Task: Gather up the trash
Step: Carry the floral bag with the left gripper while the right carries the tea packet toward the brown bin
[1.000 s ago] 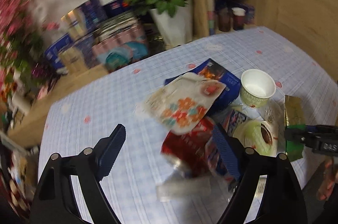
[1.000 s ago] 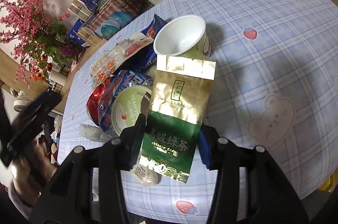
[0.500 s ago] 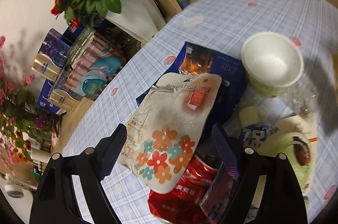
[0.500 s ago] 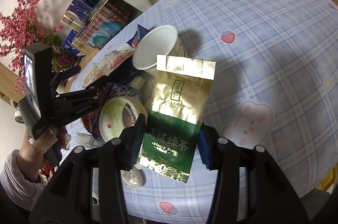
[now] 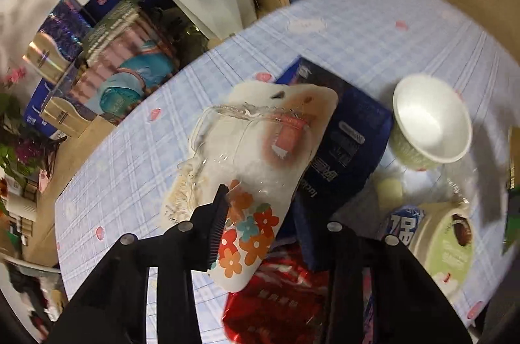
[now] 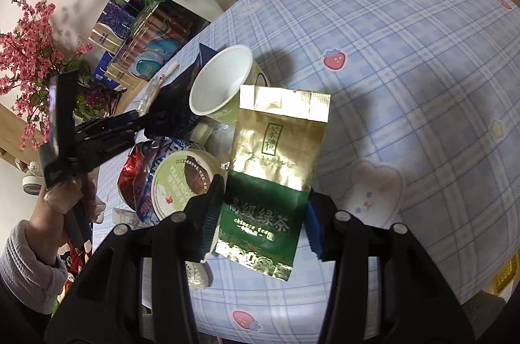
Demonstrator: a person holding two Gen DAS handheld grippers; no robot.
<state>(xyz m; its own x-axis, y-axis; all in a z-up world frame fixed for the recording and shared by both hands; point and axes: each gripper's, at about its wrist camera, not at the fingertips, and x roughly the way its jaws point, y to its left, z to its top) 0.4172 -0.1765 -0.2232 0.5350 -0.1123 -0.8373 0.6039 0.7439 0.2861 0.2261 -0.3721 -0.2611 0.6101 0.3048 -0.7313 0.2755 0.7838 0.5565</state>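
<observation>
floral pouch: white plastic pouch with orange flowers [image 5: 256, 181] – top of the trash pile, just left of white paper cup [image 5: 432, 123]
left gripper [image 5: 260, 227]: jaws just closing, pinching pouch's lower end; seat grip before lifting
right gripper [image 6: 260, 214]: clamped on green-gold foil tea bag [image 6: 276, 168] – hold clear

Even indoor light, soft shadows on the tablecloth [image 6: 406, 58]; left view motion-blurred, fisheye edges bowed and dark.

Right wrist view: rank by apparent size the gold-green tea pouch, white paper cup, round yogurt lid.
1. gold-green tea pouch, clearly largest, though it is held closest to the camera in the right gripper.
2. white paper cup and round yogurt lid look alike; the lid is partly hidden, so unranked.
</observation>
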